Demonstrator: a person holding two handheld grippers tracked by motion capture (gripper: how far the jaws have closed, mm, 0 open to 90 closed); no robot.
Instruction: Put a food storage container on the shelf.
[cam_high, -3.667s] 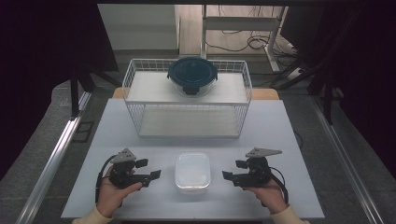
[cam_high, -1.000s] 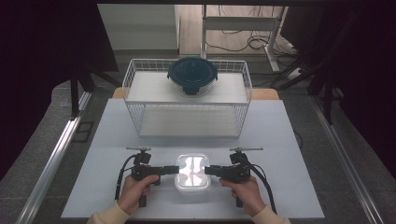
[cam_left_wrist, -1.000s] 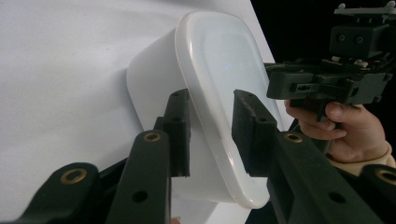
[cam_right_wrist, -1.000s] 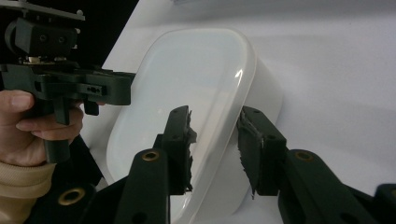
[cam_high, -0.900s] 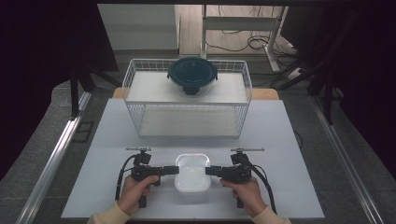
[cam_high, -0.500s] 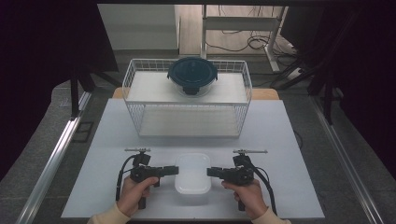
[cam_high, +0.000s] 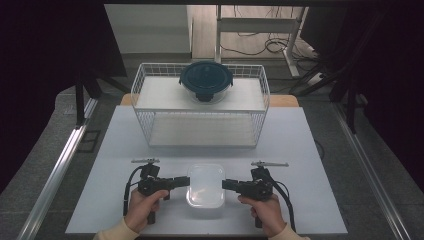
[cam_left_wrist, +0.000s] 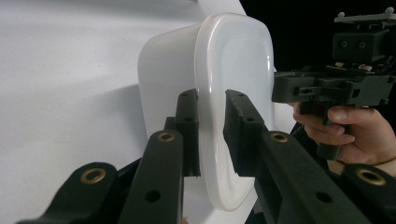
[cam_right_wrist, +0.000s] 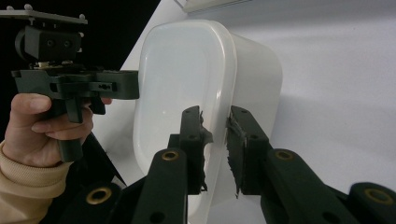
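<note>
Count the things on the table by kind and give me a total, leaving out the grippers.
White plastic container, near edge, its rim between both grippers' jaws: 1
Round glass bowl with dark blue lid, on the rack's upper shelf: 1
White wire rack: 1
Total: 3
</note>
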